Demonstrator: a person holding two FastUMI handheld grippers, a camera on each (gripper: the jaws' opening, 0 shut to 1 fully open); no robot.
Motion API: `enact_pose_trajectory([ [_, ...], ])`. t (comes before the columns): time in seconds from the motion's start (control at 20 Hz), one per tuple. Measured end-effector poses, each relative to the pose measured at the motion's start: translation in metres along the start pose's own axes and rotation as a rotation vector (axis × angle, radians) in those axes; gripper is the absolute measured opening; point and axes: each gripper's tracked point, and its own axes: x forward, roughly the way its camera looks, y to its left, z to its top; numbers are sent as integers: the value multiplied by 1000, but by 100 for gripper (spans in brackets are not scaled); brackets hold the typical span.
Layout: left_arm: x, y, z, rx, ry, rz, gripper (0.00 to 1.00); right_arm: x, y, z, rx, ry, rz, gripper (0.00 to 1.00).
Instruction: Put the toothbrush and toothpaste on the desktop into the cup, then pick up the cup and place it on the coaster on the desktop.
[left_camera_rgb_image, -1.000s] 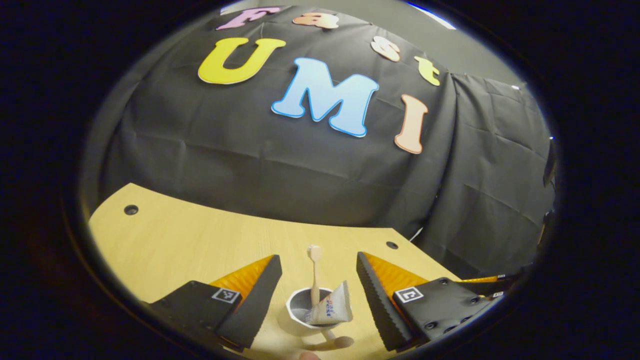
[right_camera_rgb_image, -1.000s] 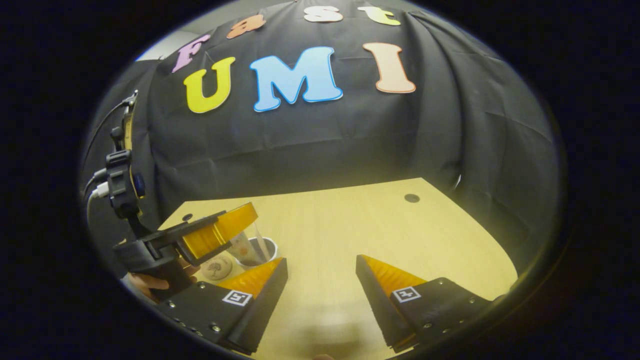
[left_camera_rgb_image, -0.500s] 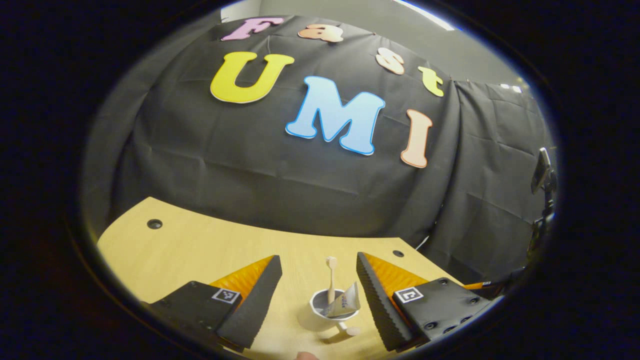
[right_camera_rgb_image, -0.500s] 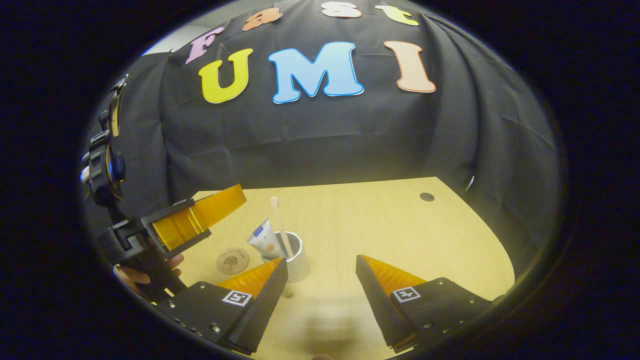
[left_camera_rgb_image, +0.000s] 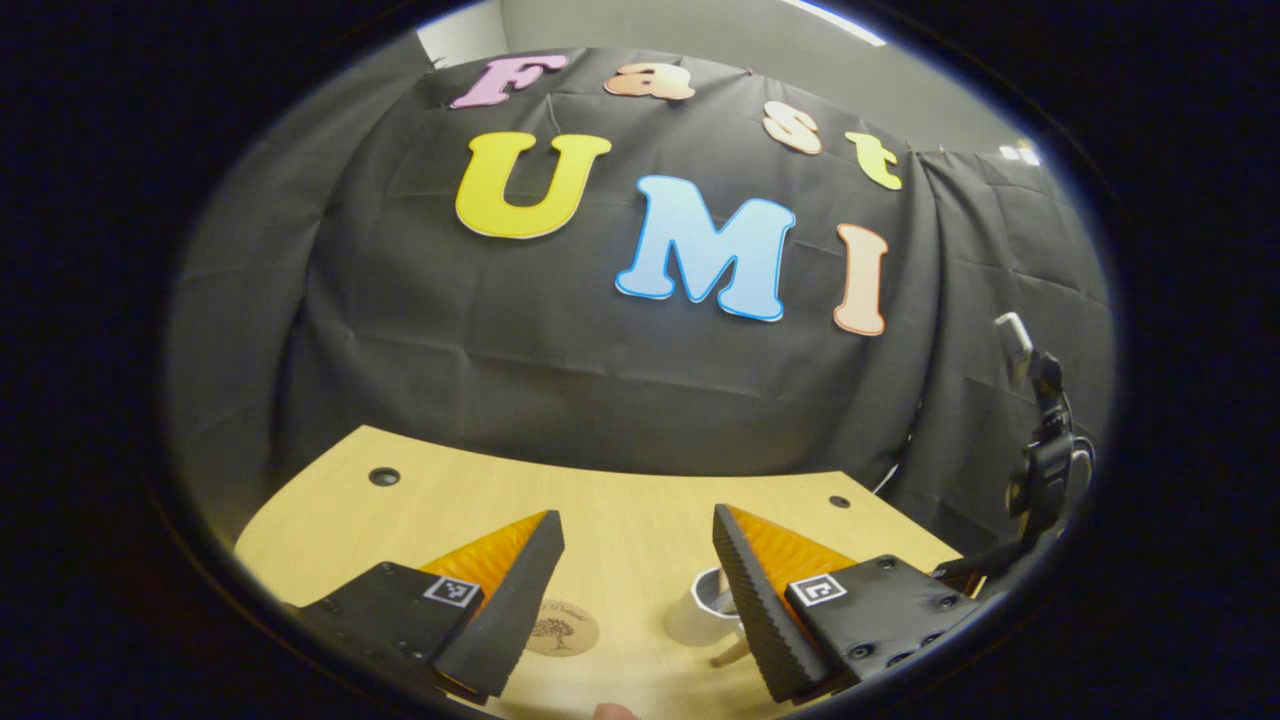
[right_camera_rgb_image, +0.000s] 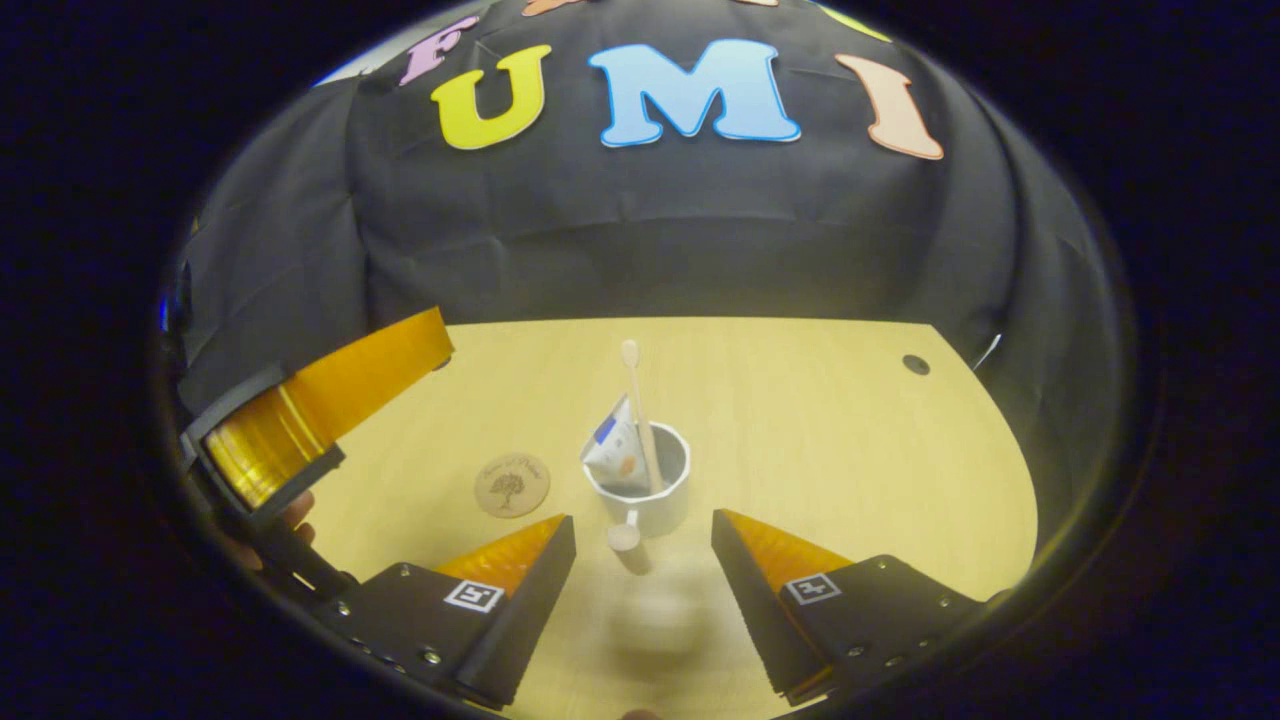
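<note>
While the cup (left_camera_rgb_image: 700, 612) is seen low in the left gripper view, half hidden behind the inner edge of one finger, the round coaster (left_camera_rgb_image: 562, 630) is seen bare on the desktop (left_camera_rgb_image: 620, 510) just beside it — so the final placement is judged not yet done. The left gripper (left_camera_rgb_image: 638, 580) is held with its jaws spread wide and nothing between them; cup and coaster both lie on the wood beyond its fingers, the coaster near one finger, the cup by the other. At the edge of that view the upper part of the other rig is glimpsed against the cloth. In the right gripper view the first half of the task is shown as complete: the toothbrush (right_camera_rgb_image: 636, 400) is stood upright in the white cup (right_camera_rgb_image: 650, 500), head uppermost, and the toothpaste (right_camera_rgb_image: 614, 452) is leaned inside the rim beside it. The cup's short handle is turned toward the camera, and the cup is set on bare desktop (right_camera_rgb_image: 820, 440), close to the coaster (right_camera_rgb_image: 511, 485) but apart from it. The right gripper (right_camera_rgb_image: 642, 560) is likewise held wide open and empty, lined up with the cup, which lies just ahead of its fingertips. The left gripper (right_camera_rgb_image: 330, 400) is seen off to one side above the wood, with part of a hand below it. What is left, by this reading, is the grasp, the lift and the setting of the loaded cup onto the coaster.
</note>
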Motion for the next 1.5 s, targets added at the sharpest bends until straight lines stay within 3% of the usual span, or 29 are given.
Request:
enact_pose_trajectory([
  [0.5, -24, 28, 5, -13, 11, 59, 96, 36, 8, -20, 21, 224, -29, 86],
  [0.95, -29, 28, 0, -32, 27, 43, 96, 65, 0, -41, -14, 428, -73, 87],
  [1.5, -25, 51, -7, -78, 43, 68, 96, 96, -4, -58, -34, 570, -95, 87],
])
